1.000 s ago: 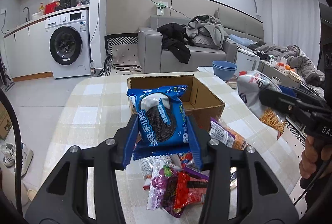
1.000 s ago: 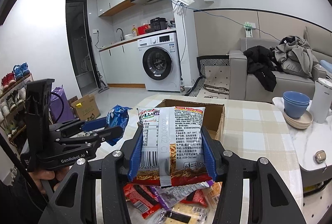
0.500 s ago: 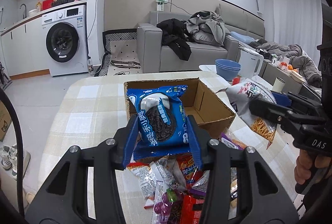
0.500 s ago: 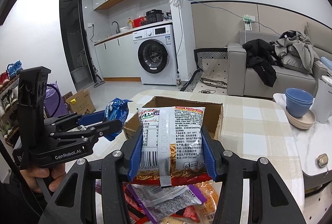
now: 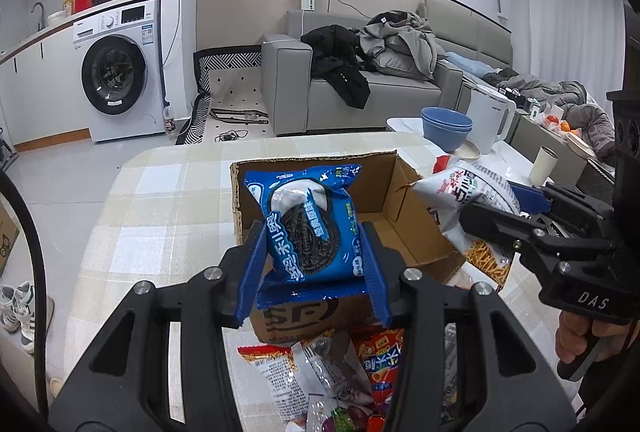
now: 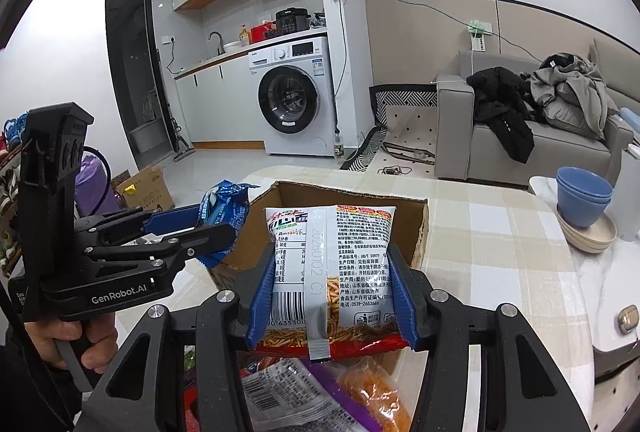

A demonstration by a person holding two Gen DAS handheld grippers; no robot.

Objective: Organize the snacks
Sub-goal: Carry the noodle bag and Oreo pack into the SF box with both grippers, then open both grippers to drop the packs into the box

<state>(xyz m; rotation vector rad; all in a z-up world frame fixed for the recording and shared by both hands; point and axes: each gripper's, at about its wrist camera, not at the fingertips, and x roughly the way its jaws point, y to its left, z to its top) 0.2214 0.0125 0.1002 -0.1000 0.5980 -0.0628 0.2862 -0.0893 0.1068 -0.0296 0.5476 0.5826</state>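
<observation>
Both grippers are brought closer to the cardboard box [image 5: 404, 200], now just ahead. One blue cookie packet [image 5: 310, 228] is clamped in the left gripper [image 5: 314, 272], one noodle-snack bag [image 6: 330, 272] in the right gripper [image 6: 330, 296], each seemingly held over the box for dropping in. Loose snacks [image 5: 340, 368] lie beneath on the surface [image 5: 160, 200].

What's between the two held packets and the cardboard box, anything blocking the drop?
Nothing visible. The cardboard box is open-topped and looks empty. The left gripper holds the blue cookie packet at its near wall; the right gripper holds the stick-snack bag near its right rim. Loose snacks lie nearer the cameras.
</observation>
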